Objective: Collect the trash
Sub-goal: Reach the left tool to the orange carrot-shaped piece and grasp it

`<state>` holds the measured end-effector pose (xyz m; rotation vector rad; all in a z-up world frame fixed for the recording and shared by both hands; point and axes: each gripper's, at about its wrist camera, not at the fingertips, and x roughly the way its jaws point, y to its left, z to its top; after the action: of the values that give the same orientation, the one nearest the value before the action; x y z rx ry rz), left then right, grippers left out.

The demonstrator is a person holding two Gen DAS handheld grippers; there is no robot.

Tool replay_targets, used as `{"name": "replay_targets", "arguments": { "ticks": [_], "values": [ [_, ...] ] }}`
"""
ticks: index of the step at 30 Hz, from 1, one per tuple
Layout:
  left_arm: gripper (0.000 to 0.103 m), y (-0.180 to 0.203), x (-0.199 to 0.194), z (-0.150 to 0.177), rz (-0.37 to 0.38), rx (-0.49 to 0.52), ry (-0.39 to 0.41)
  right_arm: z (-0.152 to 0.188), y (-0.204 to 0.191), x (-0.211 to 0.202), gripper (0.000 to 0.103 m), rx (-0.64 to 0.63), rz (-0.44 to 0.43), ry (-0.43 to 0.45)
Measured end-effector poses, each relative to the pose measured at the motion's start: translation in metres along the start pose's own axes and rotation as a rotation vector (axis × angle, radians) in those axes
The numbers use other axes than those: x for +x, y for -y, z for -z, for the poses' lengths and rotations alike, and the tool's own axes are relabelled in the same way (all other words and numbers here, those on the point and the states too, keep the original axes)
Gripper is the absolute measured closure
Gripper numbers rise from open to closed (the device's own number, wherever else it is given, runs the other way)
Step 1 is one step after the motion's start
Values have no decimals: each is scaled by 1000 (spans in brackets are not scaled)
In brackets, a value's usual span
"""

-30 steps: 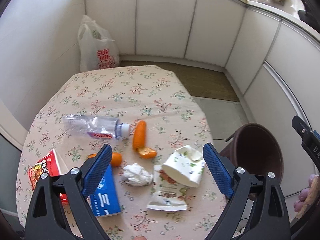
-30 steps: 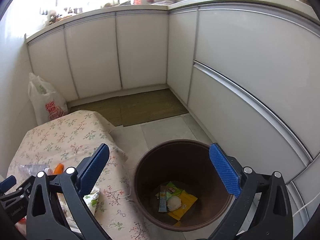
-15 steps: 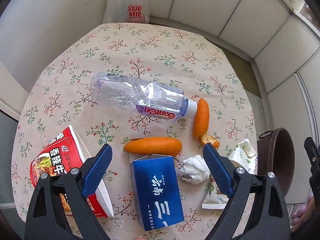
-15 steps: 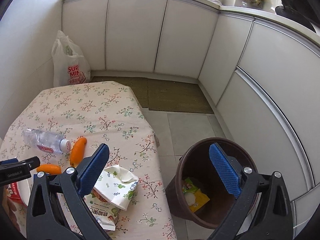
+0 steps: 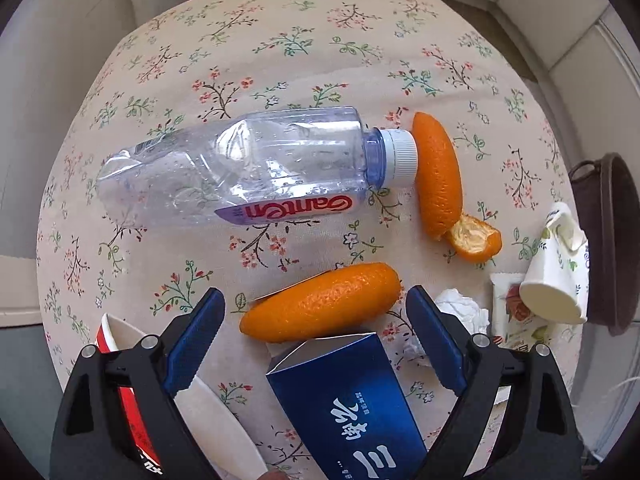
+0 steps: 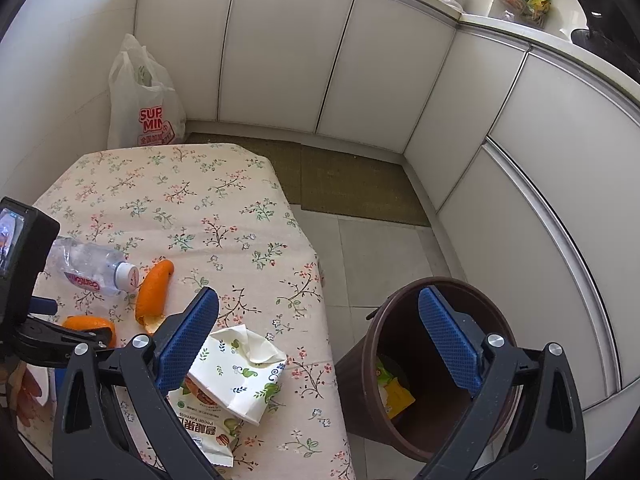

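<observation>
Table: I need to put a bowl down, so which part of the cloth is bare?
The far half of the table, from the bottle back to the edge by the white bag, is bare. So is the strip along the right edge beside the bin. The near end is crowded: peels, blue box, tissue, paper cup, wrapper.

The crumpled clear plastic bottle (image 5: 240,172) looks glossy; the curved orange peel (image 5: 324,304) at its 5 o'clock is dimpled and matt, on flowered beige cloth (image 5: 304,40).
</observation>
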<state>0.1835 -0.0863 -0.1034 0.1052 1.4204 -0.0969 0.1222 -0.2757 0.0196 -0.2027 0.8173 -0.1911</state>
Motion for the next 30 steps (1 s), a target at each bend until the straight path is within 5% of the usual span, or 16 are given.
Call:
{"name": "replay_targets", "arguments": {
  "ticks": [6,11,18,21,30],
  "values": [
    [26,12,21,-2,-34,72,-37,-1,-3,4,7,-7,0,-10],
    [50,3,15,-6,8,35,9,-3,-12,10,7,-21,4,-21],
    [63,-15,4,2,43,2,46,-9,-26,22,7,-2,-44,-54],
    [76,-28,-11,7,92,-37,73,-13,-30,32,7,33,-93,-84],
    [81,-72,-76,39,180,-154,209,-6,-66,47,7,78,-421,-292]
  ]
}}
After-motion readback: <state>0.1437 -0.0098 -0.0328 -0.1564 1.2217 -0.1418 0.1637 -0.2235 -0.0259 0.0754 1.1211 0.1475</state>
